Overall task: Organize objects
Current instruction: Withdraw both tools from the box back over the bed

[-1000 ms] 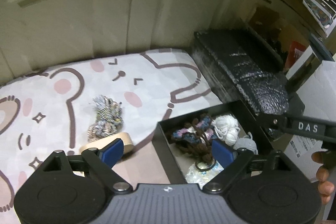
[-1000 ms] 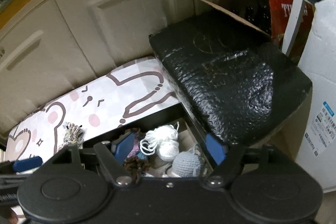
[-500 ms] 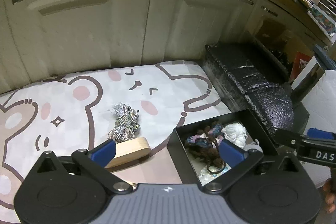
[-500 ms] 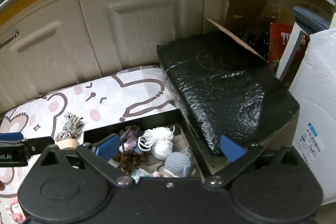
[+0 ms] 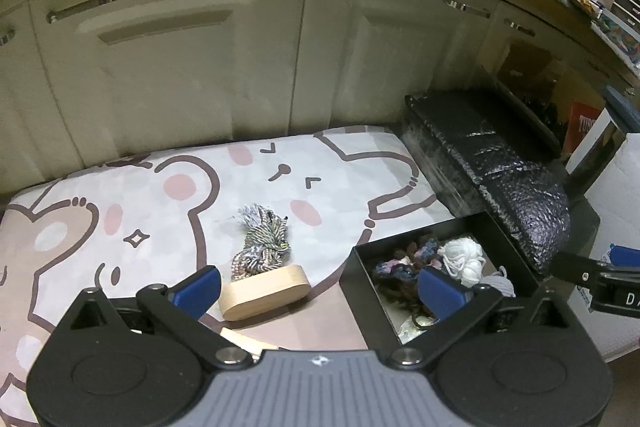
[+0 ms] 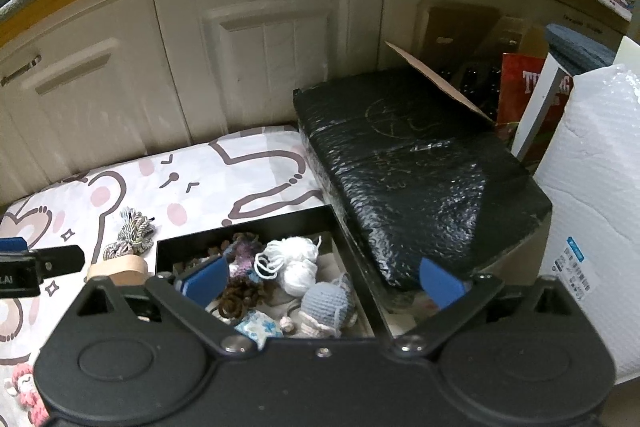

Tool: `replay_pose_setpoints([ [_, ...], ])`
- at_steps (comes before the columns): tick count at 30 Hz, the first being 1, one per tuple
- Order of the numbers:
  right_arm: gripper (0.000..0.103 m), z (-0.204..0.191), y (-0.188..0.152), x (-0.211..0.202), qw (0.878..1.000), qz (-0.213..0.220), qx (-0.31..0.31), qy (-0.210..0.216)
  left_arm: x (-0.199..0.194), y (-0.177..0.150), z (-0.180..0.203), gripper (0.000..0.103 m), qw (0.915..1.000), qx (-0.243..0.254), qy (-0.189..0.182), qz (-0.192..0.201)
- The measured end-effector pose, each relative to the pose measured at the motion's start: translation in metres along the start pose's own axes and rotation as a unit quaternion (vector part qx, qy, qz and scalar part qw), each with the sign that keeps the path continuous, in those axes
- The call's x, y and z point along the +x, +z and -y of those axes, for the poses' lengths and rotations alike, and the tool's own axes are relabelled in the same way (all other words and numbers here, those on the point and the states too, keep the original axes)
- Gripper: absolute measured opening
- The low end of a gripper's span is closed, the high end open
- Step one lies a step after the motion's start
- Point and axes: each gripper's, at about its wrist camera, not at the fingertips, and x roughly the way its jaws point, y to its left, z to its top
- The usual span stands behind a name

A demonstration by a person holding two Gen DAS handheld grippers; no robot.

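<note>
**Both grippers empty above the mat, 2 loose items still outside the box**

The left gripper [image 5: 318, 289] and the right gripper [image 6: 324, 279] both have their fingers spread wide, having just been opening, and nothing sits between either pair. The black box [image 5: 362, 279] rests on the right edge of the cartoon-print mat [image 5: 168, 219], on what looks like the floor in front of the cabinet doors [image 5: 180, 67]. It already holds a white yarn ball [image 6: 294, 263], a brown and purple knitted piece [image 6: 240, 267] and a small grey-blue knitted piece [image 6: 326, 303].

Still outside the box are the striped cord bundle [image 5: 262, 245] and the wooden oval piece [image 5: 264, 291], which touch or nearly touch each other just left of the box.

The next step is probably to pick up 1 of these with the left gripper, which is nearer. For the wooden piece, the fingers should close across its narrow width, not along its length, so the wrist needs turning until the fingers straddle it. Its long axis runs left to right in the left wrist view, rising slightly toward the box. The cord bundle's long axis runs away from the camera, frayed end pointing toward the cabinets; gripping its thick middle should keep strands from slipping out.
</note>
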Motion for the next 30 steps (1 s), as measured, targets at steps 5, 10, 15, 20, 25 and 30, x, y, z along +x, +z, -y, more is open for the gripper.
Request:
replay_pose_setpoints([
  [5, 0.103, -0.002, 0.0, 0.0, 1.0, -0.001, 0.007, -0.004, -0.009, -0.002, -0.011, 0.103, 0.9998, -0.015, 0.015, 0.008],
  [10, 0.103, -0.01, 0.001, 0.002, 1.0, -0.002, 0.007, 0.002, -0.016, -0.004, -0.029, 0.103, 0.9993, -0.024, 0.028, 0.012],
  [15, 0.103, -0.027, 0.001, 0.002, 1.0, -0.002, -0.003, 0.014, -0.024, -0.007, -0.047, 0.103, 0.9986, -0.034, 0.037, 0.017],
  [20, 0.103, -0.047, 0.003, 0.003, 1.0, -0.003, -0.011, 0.027, -0.034, -0.01, -0.067, 0.103, 0.9977, -0.042, 0.049, 0.022],
  [25, 0.103, -0.07, 0.005, 0.003, 0.999, -0.002, -0.018, 0.043, -0.046, -0.014, -0.085, 0.103, 0.9968, -0.043, 0.061, 0.028],
  [30, 0.103, -0.097, 0.006, 0.001, 0.998, -0.001, -0.029, 0.059, -0.058, -0.021, -0.101, 0.103, 0.9965, -0.036, 0.069, 0.031],
])
